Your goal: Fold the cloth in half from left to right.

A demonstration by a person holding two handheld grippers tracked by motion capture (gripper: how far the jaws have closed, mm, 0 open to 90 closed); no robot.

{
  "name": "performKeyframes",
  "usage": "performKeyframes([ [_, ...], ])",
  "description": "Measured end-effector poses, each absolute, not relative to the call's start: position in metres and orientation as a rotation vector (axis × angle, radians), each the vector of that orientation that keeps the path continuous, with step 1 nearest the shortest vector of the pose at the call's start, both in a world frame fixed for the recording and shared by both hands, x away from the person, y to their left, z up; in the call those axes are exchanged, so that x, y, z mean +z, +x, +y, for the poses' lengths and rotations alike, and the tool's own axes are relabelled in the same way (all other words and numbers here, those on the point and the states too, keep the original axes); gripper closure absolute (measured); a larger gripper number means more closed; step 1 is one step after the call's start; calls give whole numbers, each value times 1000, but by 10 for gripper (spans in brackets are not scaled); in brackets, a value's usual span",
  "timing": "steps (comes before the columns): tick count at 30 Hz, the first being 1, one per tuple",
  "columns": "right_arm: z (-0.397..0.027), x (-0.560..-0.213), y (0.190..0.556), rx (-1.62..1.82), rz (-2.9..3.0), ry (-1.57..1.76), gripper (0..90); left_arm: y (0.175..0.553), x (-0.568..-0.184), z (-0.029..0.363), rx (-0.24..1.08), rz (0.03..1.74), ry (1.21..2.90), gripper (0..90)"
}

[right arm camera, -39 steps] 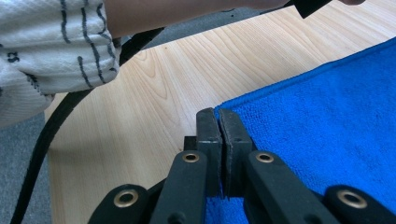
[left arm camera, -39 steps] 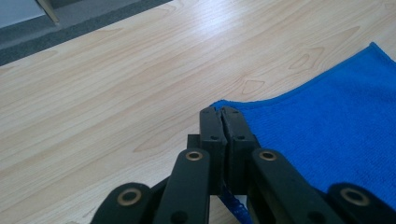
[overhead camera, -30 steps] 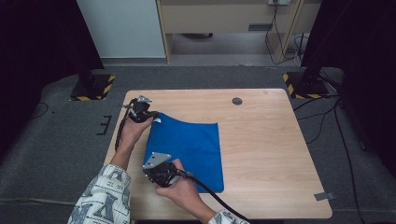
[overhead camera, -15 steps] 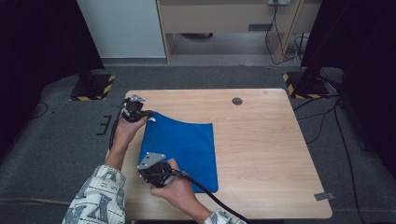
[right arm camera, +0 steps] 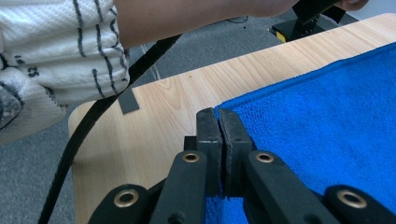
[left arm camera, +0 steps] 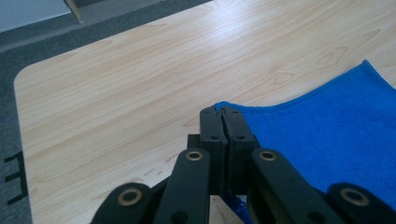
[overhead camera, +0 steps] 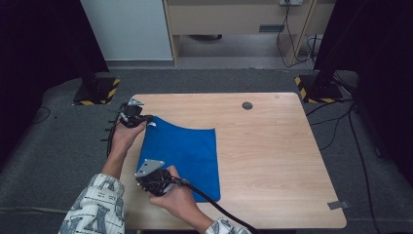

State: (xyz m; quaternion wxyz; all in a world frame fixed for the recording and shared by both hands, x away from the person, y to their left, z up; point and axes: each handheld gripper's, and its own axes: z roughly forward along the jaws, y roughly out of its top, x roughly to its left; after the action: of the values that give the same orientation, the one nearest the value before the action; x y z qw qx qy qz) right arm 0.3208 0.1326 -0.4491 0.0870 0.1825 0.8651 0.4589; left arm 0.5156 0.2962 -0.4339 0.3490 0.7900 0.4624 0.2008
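Note:
A blue cloth (overhead camera: pixel 182 155) lies on the left half of the wooden table (overhead camera: pixel 272 161). My left gripper (overhead camera: pixel 145 118) is shut on the cloth's far left corner; in the left gripper view the jaws (left arm camera: pixel 223 122) pinch the blue hem (left arm camera: pixel 327 135) just above the wood. My right gripper (overhead camera: pixel 146 181) is shut on the cloth's near left corner, and the right gripper view has its jaws (right arm camera: pixel 219 122) closed over the blue terry edge (right arm camera: pixel 322 121). The cloth's left edge runs between the two grippers.
A round cable hole (overhead camera: pixel 247 105) sits at the table's far side. A strip of grey tape (overhead camera: pixel 338 204) marks the near right corner. Black stands with yellow-striped bases (overhead camera: pixel 97 91) and cables (overhead camera: pixel 341 122) lie on the grey floor around the table.
Both hands have shifted left with the cloth, dragging it toward the table's left edge. The left gripper also moved a little farther away. Both grips held.

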Motion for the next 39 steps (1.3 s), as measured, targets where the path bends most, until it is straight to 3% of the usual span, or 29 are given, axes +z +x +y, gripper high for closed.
performKeyframes([
  [7,131,-447,320,1371,2573,543,885,516,-431,293,514,1197,2034,882],
  [39,32,-464,317,1333,2513,703,885,535,-451,182,431,1086,2120,881],
])
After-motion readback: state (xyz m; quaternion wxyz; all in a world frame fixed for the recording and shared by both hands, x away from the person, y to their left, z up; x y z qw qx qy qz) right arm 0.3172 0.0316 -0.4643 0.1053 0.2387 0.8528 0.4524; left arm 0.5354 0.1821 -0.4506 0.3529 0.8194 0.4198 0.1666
